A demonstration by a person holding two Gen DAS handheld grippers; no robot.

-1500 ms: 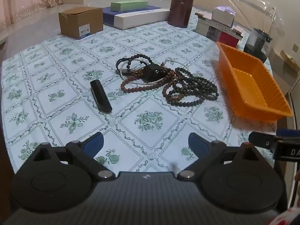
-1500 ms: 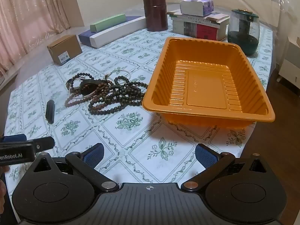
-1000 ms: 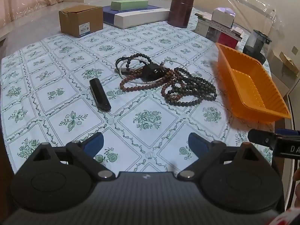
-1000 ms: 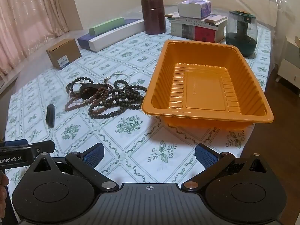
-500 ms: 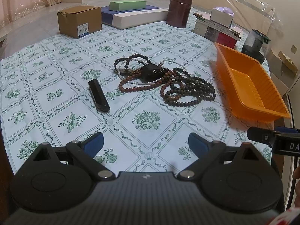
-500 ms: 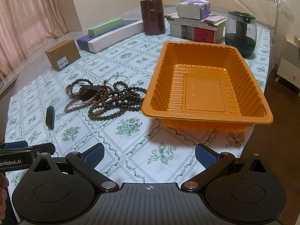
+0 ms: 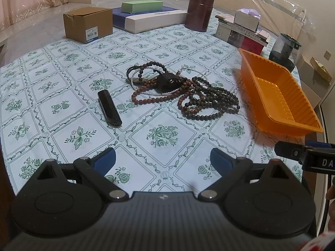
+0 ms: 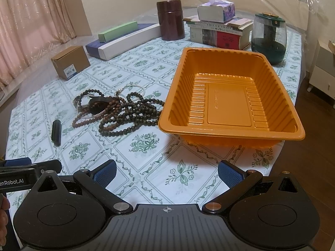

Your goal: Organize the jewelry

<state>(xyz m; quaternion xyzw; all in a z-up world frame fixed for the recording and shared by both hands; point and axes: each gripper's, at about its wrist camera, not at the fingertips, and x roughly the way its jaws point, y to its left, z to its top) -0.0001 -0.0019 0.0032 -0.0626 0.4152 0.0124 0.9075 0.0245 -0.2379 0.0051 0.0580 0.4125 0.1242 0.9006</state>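
Note:
A tangle of bead necklaces and bracelets point(image 7: 188, 96) point(image 8: 123, 113) lies in the middle of the patterned tablecloth, with a dark oval piece point(image 7: 168, 81) on top of it. A black bar-shaped object point(image 7: 110, 107) point(image 8: 56, 131) rests to the left of the pile. An empty orange tray point(image 7: 278, 96) point(image 8: 230, 133) stands right of the beads. My left gripper point(image 7: 163, 160) is open, hovering near the table's front edge, well short of the beads. My right gripper point(image 8: 166, 170) is open too, in front of the tray.
At the back stand a cardboard box point(image 7: 88, 27), a flat white-and-blue box with a green box on top point(image 7: 144, 15), a dark brown canister point(image 7: 200, 10), stacked books with a tissue pack point(image 8: 217, 27) and a green glass jar point(image 8: 269, 39). The table edge drops off at the right.
Both grippers drifted slightly back and up, so the beads and tray sit a little farther off. Nothing on the table has moved and both grippers stay open.

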